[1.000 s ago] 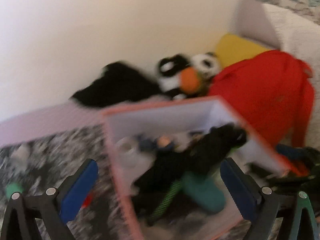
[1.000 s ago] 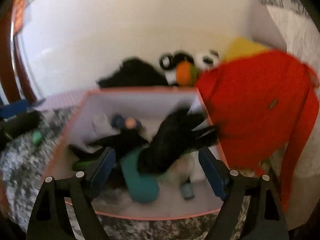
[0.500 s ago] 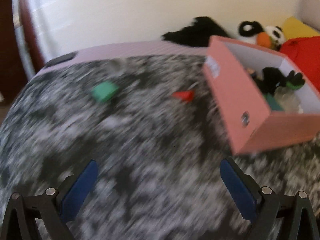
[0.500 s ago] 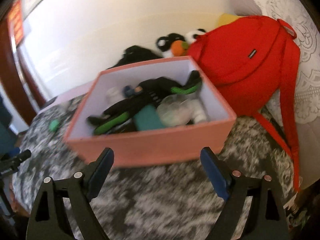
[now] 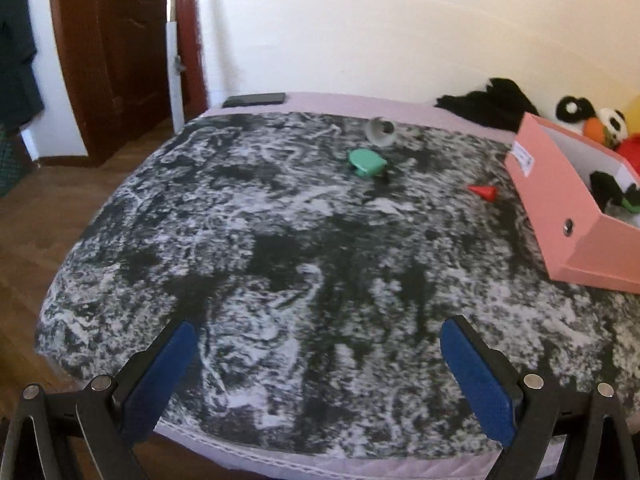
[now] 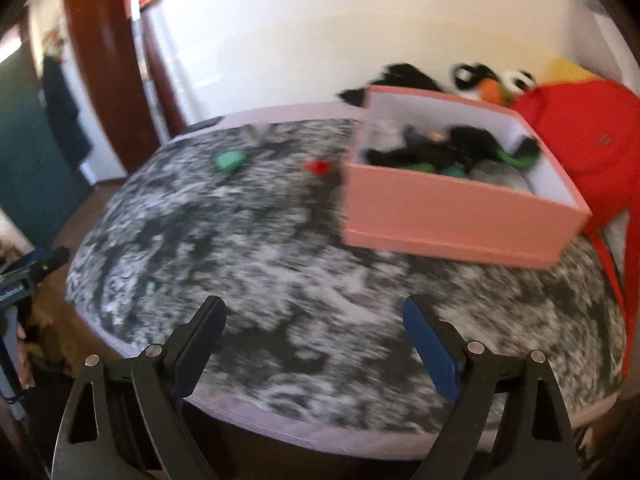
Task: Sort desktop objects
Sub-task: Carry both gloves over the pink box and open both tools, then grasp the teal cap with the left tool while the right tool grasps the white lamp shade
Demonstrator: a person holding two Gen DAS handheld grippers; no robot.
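Both grippers have pulled back from over the pink box (image 6: 452, 216) to the table's near edge. The left gripper (image 5: 318, 364) and right gripper (image 6: 314, 344) gape released, grasping nothing. Much is boxed already; green piece (image 5: 366, 162), red cone (image 5: 484, 192) and clear ring (image 5: 380, 132) remain at twelve to one o'clock. Only the right view shows the box's contents and red backpack (image 6: 588, 140).

A bright red fabric backpack (image 6: 592, 128) lies at the far right, a black-and-white plush panda with an orange patch (image 5: 596, 122) beside it against the cream wall (image 5: 380, 20). A flat black slab, perhaps a phone (image 5: 254, 99), rests near the dark brown wooden door (image 5: 116, 52).
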